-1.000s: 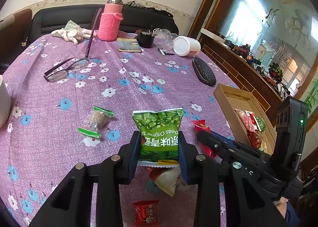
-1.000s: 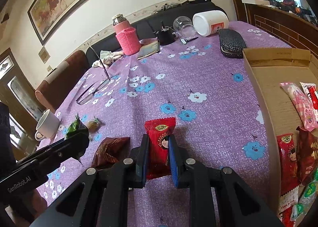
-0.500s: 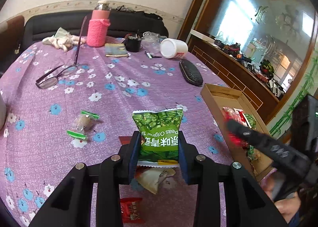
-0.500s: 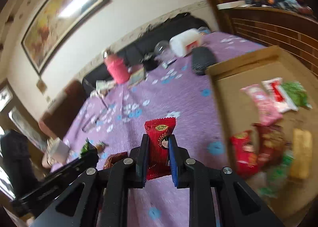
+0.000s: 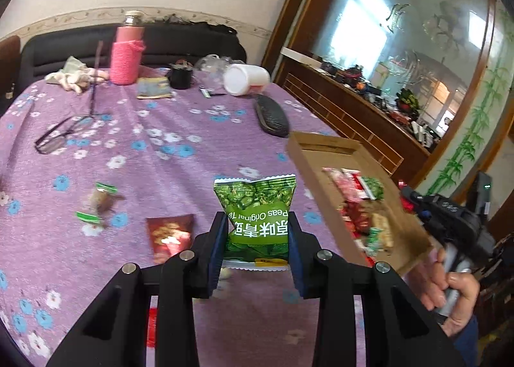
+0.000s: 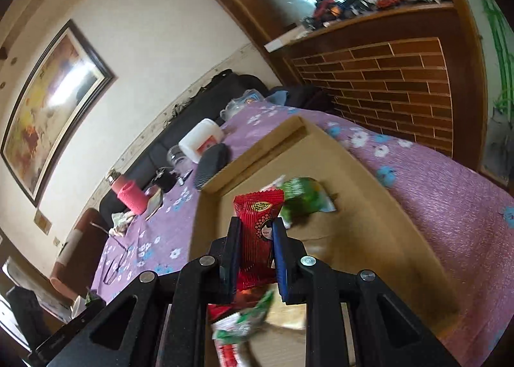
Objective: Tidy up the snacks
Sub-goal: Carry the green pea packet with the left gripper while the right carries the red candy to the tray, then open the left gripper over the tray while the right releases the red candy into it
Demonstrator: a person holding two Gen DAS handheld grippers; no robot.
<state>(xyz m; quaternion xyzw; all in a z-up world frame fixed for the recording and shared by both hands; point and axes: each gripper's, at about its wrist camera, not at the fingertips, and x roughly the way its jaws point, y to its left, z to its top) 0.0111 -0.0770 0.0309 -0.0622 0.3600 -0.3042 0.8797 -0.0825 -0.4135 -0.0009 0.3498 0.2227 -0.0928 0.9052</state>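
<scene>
Left gripper (image 5: 257, 248) closed to a moderate gap on a green pea packet (image 5: 257, 216), pads pressing both side edges, packet upright and raised above the purple floral counter (image 5: 160, 158). Right gripper (image 6: 256, 245) narrowed to a slim gap, clamped on a red snack packet (image 6: 257, 232) that stands upright between the pads, held over the inside of the cardboard box (image 6: 385, 222).

Seen from the left wrist only: a dark red snack pouch (image 5: 168, 233) lying flat on the counter just left of the gripper, a green-ended wrapped sweet (image 5: 101, 201) further left, eyeglasses (image 5: 61, 135) beyond, a pink bottle (image 5: 127, 55) and a white jar (image 5: 245, 79) on its side near the far edge, a black case (image 5: 271, 114) next to the box's far end. Also the box (image 5: 308, 158) from outside, blurred, with mixed packets piled within, and the right hand (image 5: 449, 296) gripping its tool beside the box.

Seen from the right wrist only: the box floor up close, a green packet (image 6: 305, 196) lying just past the red one, blurred green-and-red wrappers (image 6: 244, 322) under the gripper, a framed painting (image 6: 51, 103) on the wall.
</scene>
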